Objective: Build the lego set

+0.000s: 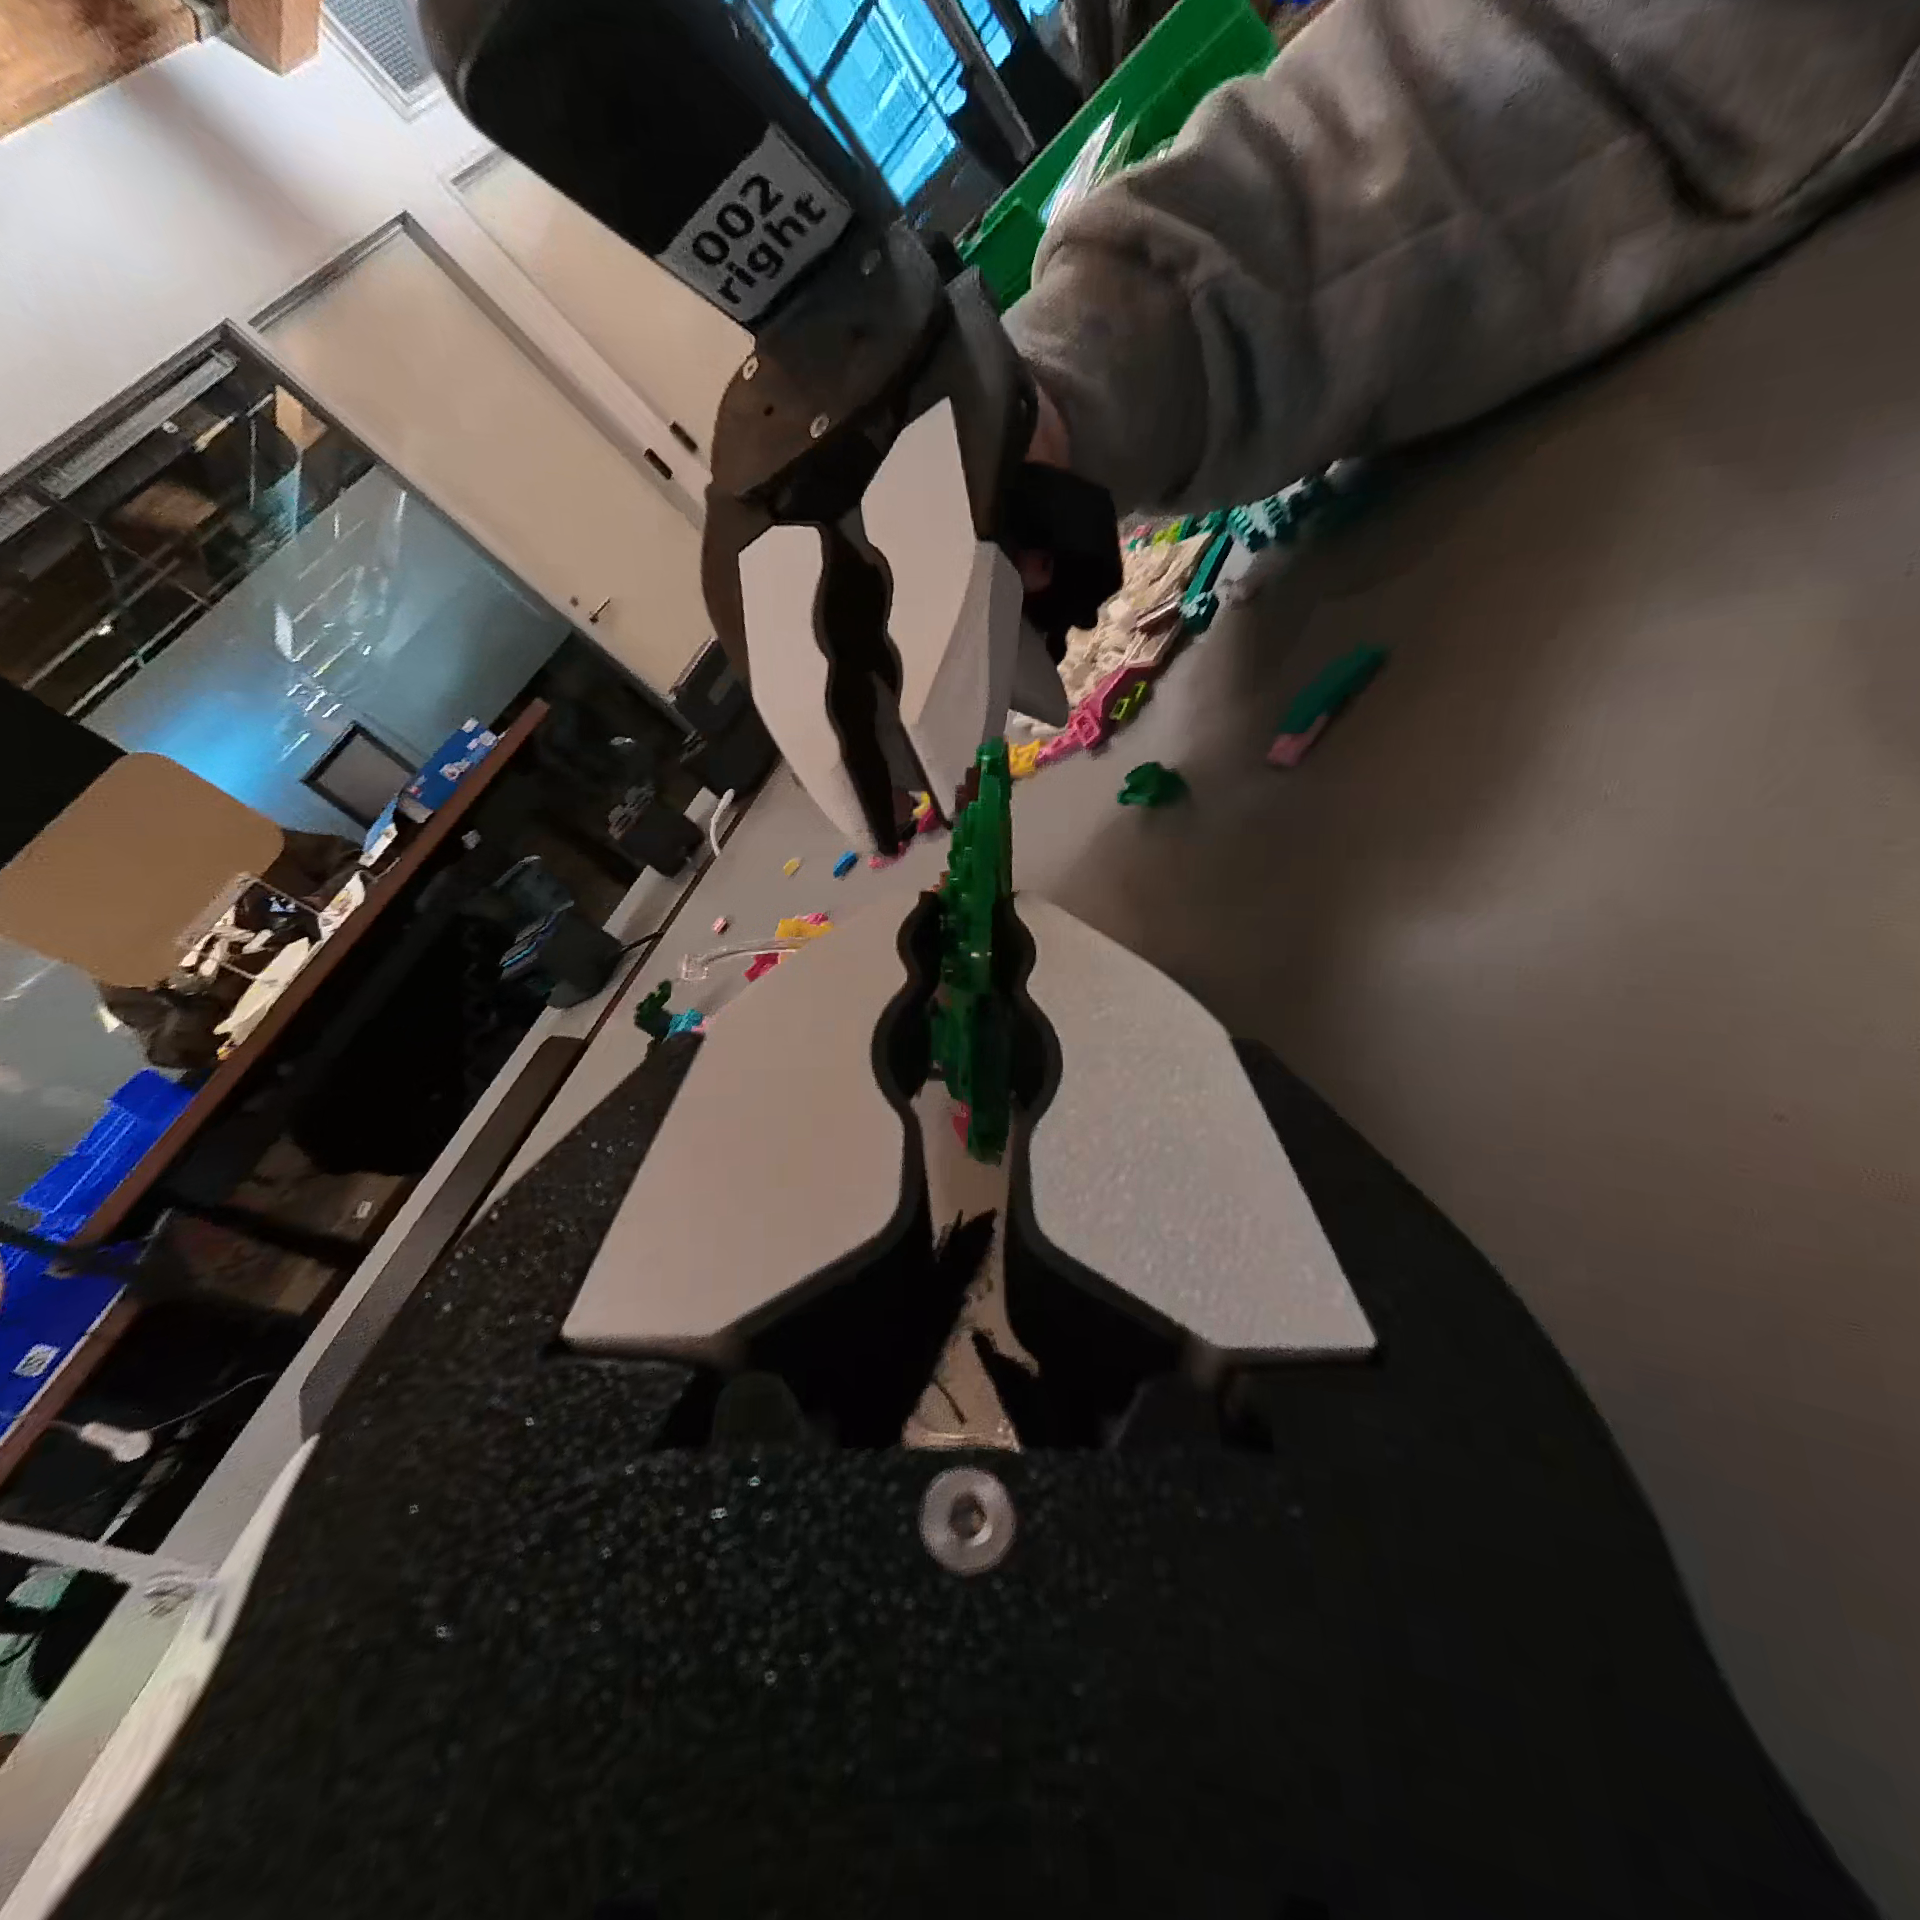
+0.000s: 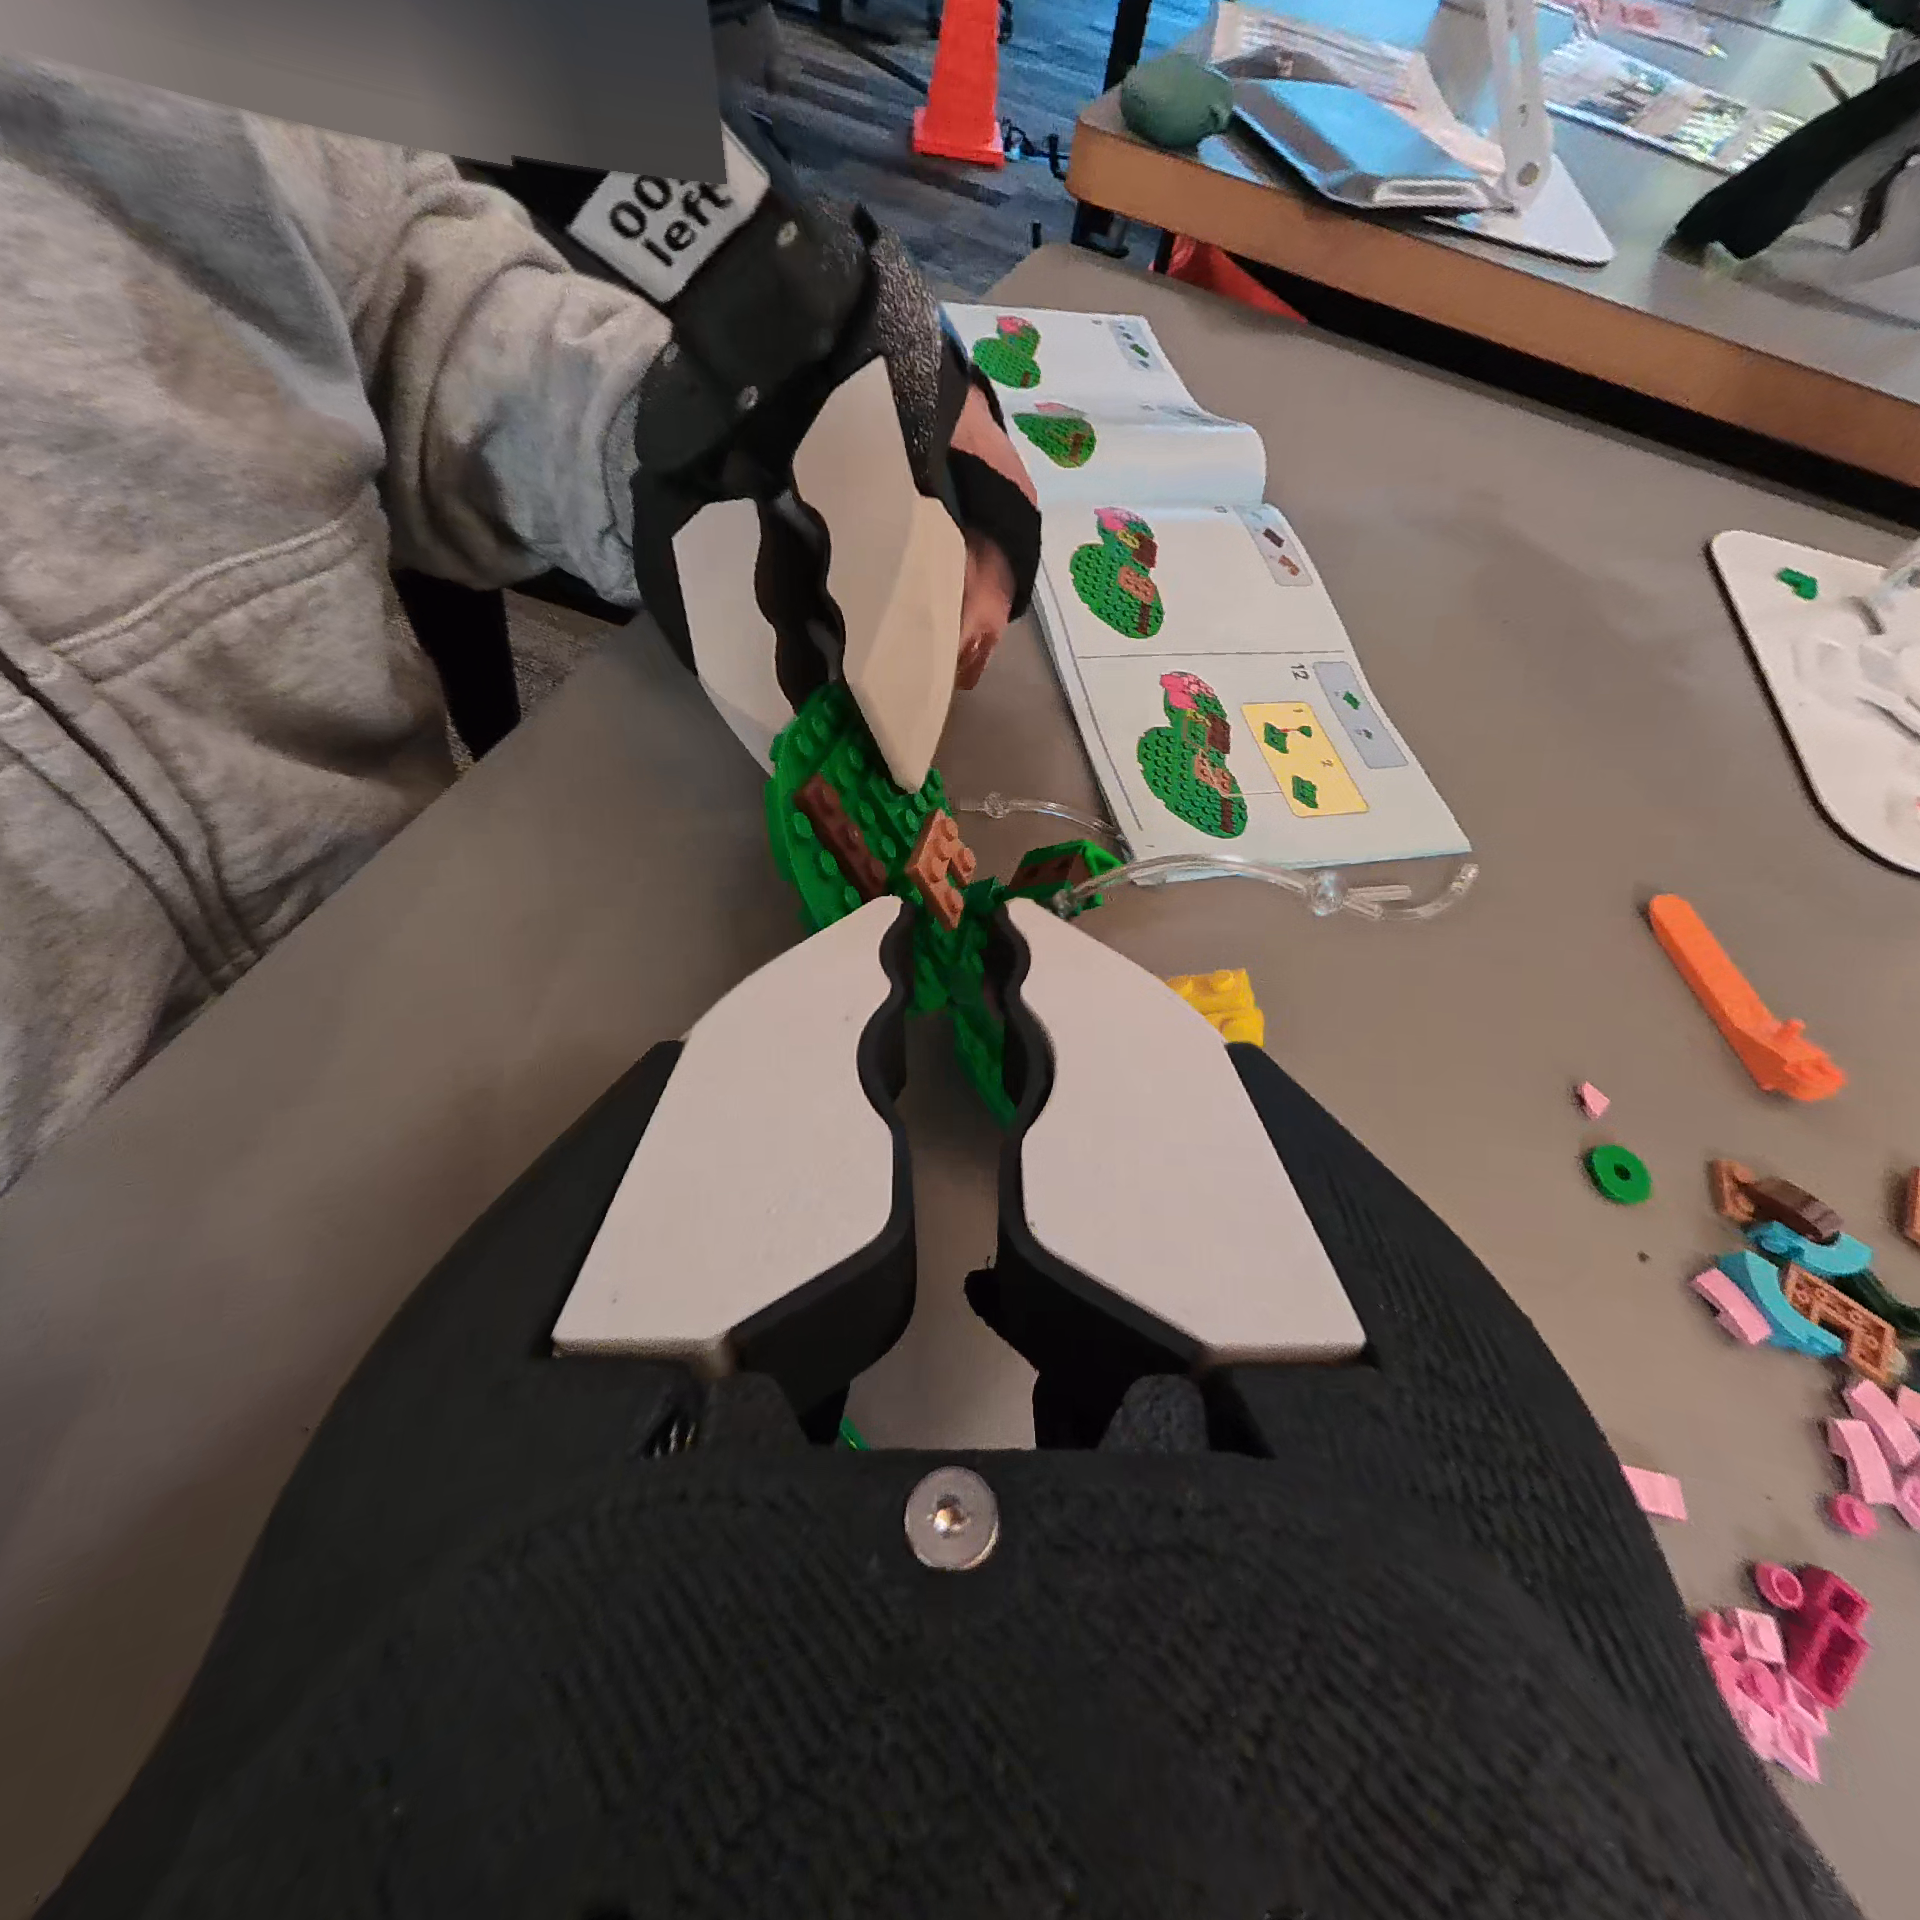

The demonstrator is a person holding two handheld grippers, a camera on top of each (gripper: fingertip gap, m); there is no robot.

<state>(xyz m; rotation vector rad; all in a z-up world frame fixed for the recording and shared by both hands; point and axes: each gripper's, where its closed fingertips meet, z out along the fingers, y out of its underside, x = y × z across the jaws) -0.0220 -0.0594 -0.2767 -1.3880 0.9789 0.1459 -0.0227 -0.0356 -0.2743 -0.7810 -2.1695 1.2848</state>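
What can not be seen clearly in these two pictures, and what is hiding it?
- Green brick plate: its rear edge is covered by the left claw in the right wrist view; in the left wrist view it shows edge-on only.
- Right claw's contact with the plate: hidden behind its white fingers.
- Bricks behind the grey sleeve: blurred, partly covered.
- Booklet drawings: too small.

Black textured grippers (image 2: 951,914) — white finger (image 2: 790,1143) plates, silver screw (image 2: 951,1522); grey sleeve (image 2: 208,520).

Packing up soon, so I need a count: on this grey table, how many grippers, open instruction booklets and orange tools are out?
Grippers: 2 (left gripper, right gripper)
Instruction booklet: 1
Orange tool: 1
Total: 4
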